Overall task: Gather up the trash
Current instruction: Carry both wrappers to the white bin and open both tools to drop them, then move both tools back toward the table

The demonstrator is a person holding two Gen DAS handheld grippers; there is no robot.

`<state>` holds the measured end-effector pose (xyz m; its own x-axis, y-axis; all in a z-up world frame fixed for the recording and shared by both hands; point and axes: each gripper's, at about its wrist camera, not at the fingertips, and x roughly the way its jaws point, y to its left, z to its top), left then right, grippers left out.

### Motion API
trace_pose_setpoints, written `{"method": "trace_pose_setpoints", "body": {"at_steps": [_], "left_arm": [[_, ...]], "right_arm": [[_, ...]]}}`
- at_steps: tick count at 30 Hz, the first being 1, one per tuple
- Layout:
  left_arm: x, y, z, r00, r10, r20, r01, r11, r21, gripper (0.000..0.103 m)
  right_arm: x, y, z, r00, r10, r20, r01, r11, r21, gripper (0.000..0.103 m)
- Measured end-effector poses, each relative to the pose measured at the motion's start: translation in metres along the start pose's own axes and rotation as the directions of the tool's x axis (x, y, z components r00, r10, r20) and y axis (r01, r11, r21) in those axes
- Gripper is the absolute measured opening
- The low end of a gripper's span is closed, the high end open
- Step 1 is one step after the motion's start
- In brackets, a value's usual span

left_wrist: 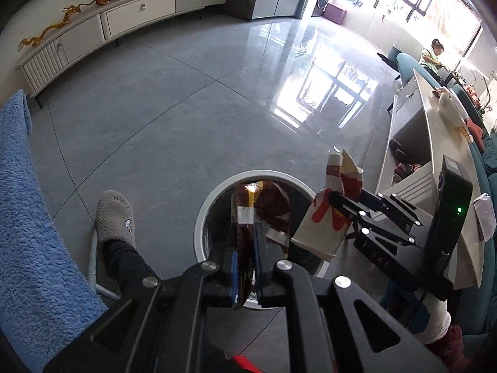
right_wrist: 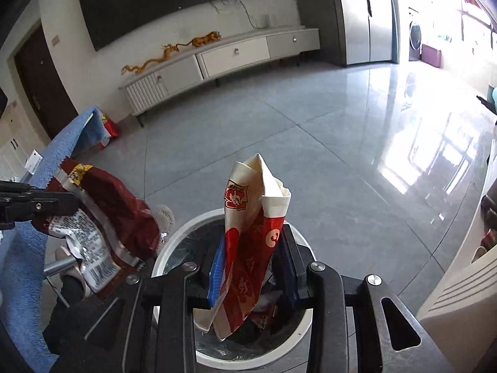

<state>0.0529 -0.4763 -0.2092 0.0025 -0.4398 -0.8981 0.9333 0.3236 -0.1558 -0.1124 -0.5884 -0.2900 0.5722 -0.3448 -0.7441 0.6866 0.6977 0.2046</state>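
My left gripper [left_wrist: 247, 248] is shut on a dark red snack wrapper [left_wrist: 264, 208] and holds it over the round white trash bin [left_wrist: 205, 211]. The wrapper also shows at the left of the right wrist view [right_wrist: 102, 217]. My right gripper [right_wrist: 253, 264] is shut on a red and white paper carton [right_wrist: 251, 233] and holds it above the same bin [right_wrist: 167, 248], which has trash inside. The carton [left_wrist: 326, 217] and right gripper [left_wrist: 341, 208] show to the right of the bin in the left wrist view.
A blue towel [left_wrist: 28, 217] hangs at the left. A foot in a grey slipper [left_wrist: 116, 217] stands beside the bin. A white coffee table [left_wrist: 435, 143] is at the right. A long TV cabinet [right_wrist: 223, 59] stands against the far wall across the grey tiled floor.
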Motion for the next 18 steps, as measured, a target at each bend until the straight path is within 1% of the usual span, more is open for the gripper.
{"method": "trace_pose_setpoints", "body": {"at_steps": [1, 3, 4, 5, 7, 10, 13, 15, 18], "left_arm": [[0.005, -0.001, 0.0, 1.0, -0.004, -0.008, 0.004, 1.0, -0.001, 0.011], [0.006, 0.002, -0.002, 1.0, -0.023, -0.016, 0.023, 1.0, -0.01, 0.019], [0.007, 0.003, -0.001, 1.0, -0.025, -0.016, 0.025, 1.0, -0.015, 0.028], [0.006, 0.005, 0.0, 1.0, -0.028, -0.013, 0.028, 0.999, -0.017, 0.034], [0.001, 0.005, 0.0, 0.999, -0.037, 0.008, 0.037, 0.999, -0.022, 0.04], [-0.011, 0.004, -0.001, 0.999, -0.019, 0.043, 0.02, 1.0, -0.017, 0.041], [-0.029, 0.003, -0.004, 0.995, 0.012, 0.094, -0.011, 1.0, -0.006, 0.041], [-0.044, 0.004, -0.009, 0.99, 0.039, 0.137, -0.04, 0.999, 0.004, 0.041], [-0.069, 0.004, -0.016, 0.975, 0.08, 0.206, -0.082, 0.997, 0.0, 0.041]], "right_arm": [[0.002, 0.0, -0.003, 1.0, 0.0, -0.008, 0.0, 1.0, -0.001, 0.034], [0.004, -0.001, -0.009, 1.0, 0.0, -0.023, 0.0, 1.0, 0.003, 0.038], [0.004, -0.001, -0.011, 1.0, -0.003, -0.026, 0.003, 1.0, 0.005, 0.042], [0.004, -0.004, -0.011, 1.0, -0.006, -0.027, 0.006, 1.0, 0.007, 0.044], [0.004, -0.005, -0.012, 1.0, -0.008, -0.027, 0.008, 1.0, 0.015, 0.046], [-0.003, -0.006, -0.012, 1.0, -0.012, -0.019, 0.013, 1.0, 0.02, 0.046], [-0.012, -0.003, -0.011, 1.0, -0.014, -0.007, 0.015, 1.0, 0.016, 0.046], [-0.022, 0.0, -0.01, 1.0, -0.014, 0.007, 0.014, 1.0, 0.01, 0.046], [-0.036, 0.005, -0.005, 0.999, -0.017, 0.031, 0.017, 1.0, 0.003, 0.046]]}}
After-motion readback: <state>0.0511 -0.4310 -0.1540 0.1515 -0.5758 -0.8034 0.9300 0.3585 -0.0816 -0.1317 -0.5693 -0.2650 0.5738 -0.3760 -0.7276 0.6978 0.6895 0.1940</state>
